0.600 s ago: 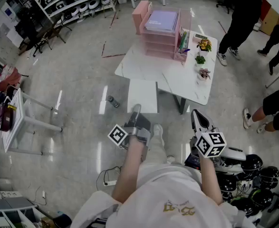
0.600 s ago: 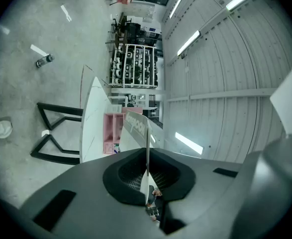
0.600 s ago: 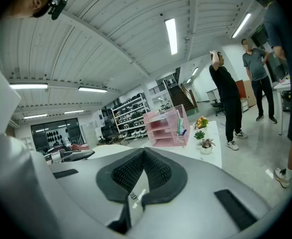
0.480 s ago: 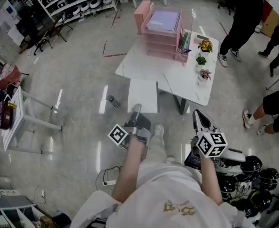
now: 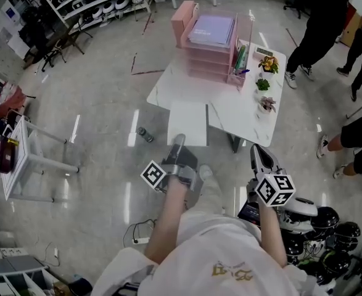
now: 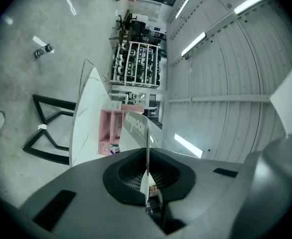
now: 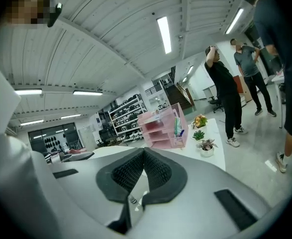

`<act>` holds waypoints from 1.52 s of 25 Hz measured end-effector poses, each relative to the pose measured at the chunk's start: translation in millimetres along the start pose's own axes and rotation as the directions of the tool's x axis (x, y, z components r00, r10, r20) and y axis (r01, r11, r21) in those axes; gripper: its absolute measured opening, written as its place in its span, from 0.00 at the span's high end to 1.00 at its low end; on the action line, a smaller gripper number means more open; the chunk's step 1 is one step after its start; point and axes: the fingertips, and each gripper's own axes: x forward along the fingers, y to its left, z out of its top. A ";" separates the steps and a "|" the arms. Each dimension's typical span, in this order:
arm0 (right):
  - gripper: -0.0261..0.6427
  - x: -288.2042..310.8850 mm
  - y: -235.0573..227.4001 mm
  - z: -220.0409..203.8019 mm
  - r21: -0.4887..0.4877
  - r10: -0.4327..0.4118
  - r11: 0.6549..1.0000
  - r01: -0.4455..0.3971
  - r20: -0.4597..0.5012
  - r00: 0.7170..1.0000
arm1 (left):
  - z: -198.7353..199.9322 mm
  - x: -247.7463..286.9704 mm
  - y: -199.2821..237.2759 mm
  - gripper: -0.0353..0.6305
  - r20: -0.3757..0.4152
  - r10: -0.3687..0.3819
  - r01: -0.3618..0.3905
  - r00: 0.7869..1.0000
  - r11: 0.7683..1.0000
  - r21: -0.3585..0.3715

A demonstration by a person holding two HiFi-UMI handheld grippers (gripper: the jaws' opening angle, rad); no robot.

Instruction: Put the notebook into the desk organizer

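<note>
1. I am holding the left tongs (image 5: 177, 143) out ahead of me. They are clamping tight on the near edge of the notebook (image 5: 187, 123).
2. Looking along those tongs, the notebook is standing edge-on between the pads, with its printed cover facing the 9 o'clock side.
3. The notebook is hanging in the air at 12 o'clock from my body, above the grey floor (image 5: 100, 103). In the head view its far end is overlapping the near edge of the white worktop (image 5: 236, 113) (how high above it, I cannot tell).
4. The pink desk organizer (image 5: 208, 57) is sitting at the far end of the worktop, at 12 o'clock beyond the notebook and well apart from it. A pale purple flat item (image 5: 213, 31) is lying on its top tray.
5. I am carrying the right tongs (image 5: 259, 156) at 3 o'clock from the left tongs. Their pads are meeting tip to tip and gripping nothing.
6. Three small potted plants (image 5: 264, 84) are standing in a row along the worktop's edge, at 4 o'clock from the organizer.
7. A small bottle (image 5: 145, 133) is lying on the floor at 9 o'clock from the notebook.
8. A person in black (image 5: 319, 23) is standing at 2 o'clock, beyond the worktop.
</note>
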 end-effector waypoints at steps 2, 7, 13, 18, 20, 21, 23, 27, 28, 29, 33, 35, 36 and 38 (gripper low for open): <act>0.95 15.6 -8.4 3.4 -0.006 -0.004 1.000 0.004 -0.011 1.000 | 3.8 17.5 5.4 0.91 -0.002 0.002 -0.002 1.000 1.000 -0.007; 0.95 66.8 -36.6 11.7 0.000 -0.018 1.000 0.018 -0.044 0.999 | 14.2 73.8 14.2 0.91 -0.012 -0.018 0.017 1.000 0.999 -0.033; 0.95 128.5 -60.8 29.9 -0.005 -0.023 1.000 0.023 -0.079 0.997 | 33.5 138.9 34.9 0.91 -0.010 -0.010 0.010 1.000 0.998 -0.063; 0.95 160.5 -80.0 40.9 0.003 -0.033 0.999 0.033 -0.097 0.995 | 37.9 181.6 40.9 0.91 -0.026 -0.018 0.016 1.000 0.997 -0.078; 0.95 172.3 -86.2 40.6 0.009 -0.036 0.999 0.037 -0.106 0.994 | 39.4 196.7 44.6 0.91 -0.033 -0.020 0.017 0.999 0.996 -0.086; 0.95 177.8 -88.5 40.4 0.011 -0.037 0.999 0.038 -0.111 0.993 | 40.2 203.7 46.3 0.91 -0.036 -0.020 0.017 0.999 0.996 -0.091; 0.95 187.7 -92.2 40.1 0.014 -0.038 0.999 0.040 -0.119 0.992 | 42.7 215.2 50.8 0.91 -0.041 -0.017 0.013 0.999 0.995 -0.096; 0.95 206.7 -102.5 43.2 0.011 -0.051 0.999 0.052 -0.127 0.991 | 50.0 235.7 60.2 0.91 -0.046 -0.013 0.009 0.999 0.995 -0.101; 0.95 211.0 -104.8 43.9 0.012 -0.053 0.998 0.055 -0.129 0.990 | 51.6 240.1 62.2 0.91 -0.047 -0.013 0.009 0.999 0.995 -0.101; 0.95 214.9 -106.5 44.0 0.013 -0.054 0.998 0.056 -0.131 0.990 | 53.3 243.8 64.9 0.91 -0.049 -0.011 0.006 0.999 0.995 -0.100; 0.95 228.2 -110.8 40.9 0.022 -0.060 0.998 0.063 -0.143 0.988 | 58.5 255.8 77.1 0.91 -0.059 0.010 -0.016 0.998 0.994 -0.105; 0.95 232.3 -112.5 38.5 0.026 -0.064 0.997 0.069 -0.149 0.987 | 59.8 258.8 82.3 0.91 -0.064 0.021 -0.028 0.998 0.994 -0.110; 0.95 234.0 -113.5 37.5 0.028 -0.066 0.997 0.071 -0.153 0.986 | 60.6 259.8 85.2 0.91 -0.067 0.027 -0.034 0.997 0.993 -0.109; 0.95 237.3 -116.2 36.2 0.031 -0.070 0.997 0.076 -0.156 0.985 | 61.6 262.7 90.3 0.91 -0.073 0.035 -0.043 0.997 0.993 -0.108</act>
